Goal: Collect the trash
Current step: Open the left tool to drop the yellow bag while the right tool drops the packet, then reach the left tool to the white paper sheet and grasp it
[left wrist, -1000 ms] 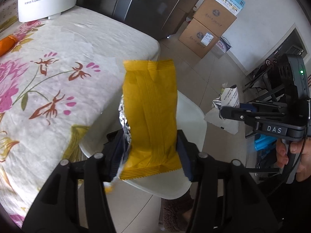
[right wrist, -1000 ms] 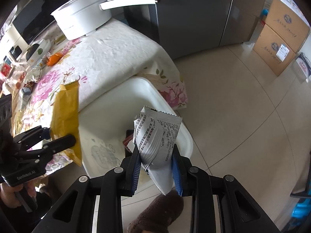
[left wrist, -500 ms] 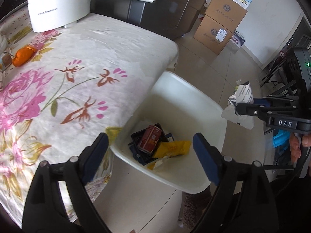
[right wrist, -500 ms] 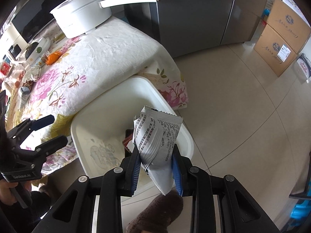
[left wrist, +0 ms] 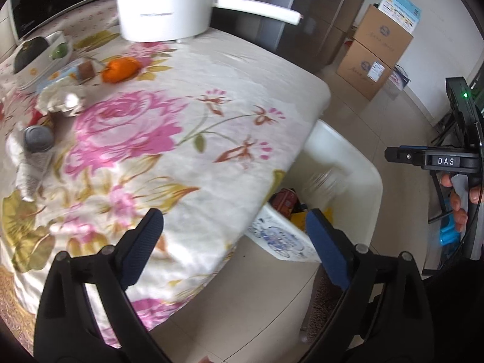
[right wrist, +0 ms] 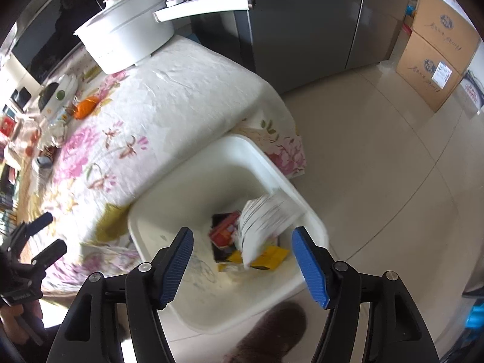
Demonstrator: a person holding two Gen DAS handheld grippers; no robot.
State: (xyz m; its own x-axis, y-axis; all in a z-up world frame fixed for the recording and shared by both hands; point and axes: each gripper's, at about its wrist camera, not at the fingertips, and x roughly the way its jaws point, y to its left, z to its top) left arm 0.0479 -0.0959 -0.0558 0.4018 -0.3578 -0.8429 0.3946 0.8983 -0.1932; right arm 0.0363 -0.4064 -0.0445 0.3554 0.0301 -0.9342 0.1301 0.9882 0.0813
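I see the white printed foil wrapper (right wrist: pixel 266 224), blurred, tilted inside my white plastic bin (right wrist: pixel 272 163), atop a yellow packet (right wrist: pixel 270 257) and red wrapper (right wrist: pixel 224 230).

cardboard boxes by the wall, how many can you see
2, stacked by the wall past the fridge: the upper cardboard box sits on the lower cardboard box. A smaller blue-printed carton rests on top in the left wrist view. More may be hidden beyond the frame.

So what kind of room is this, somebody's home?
Most likely a home kitchen or dining area: a table under a pink-flowered cloth holds a white long-handled cooking pot, tall grey fridge-like doors stand behind it, and a white plastic bin holds wrappers.
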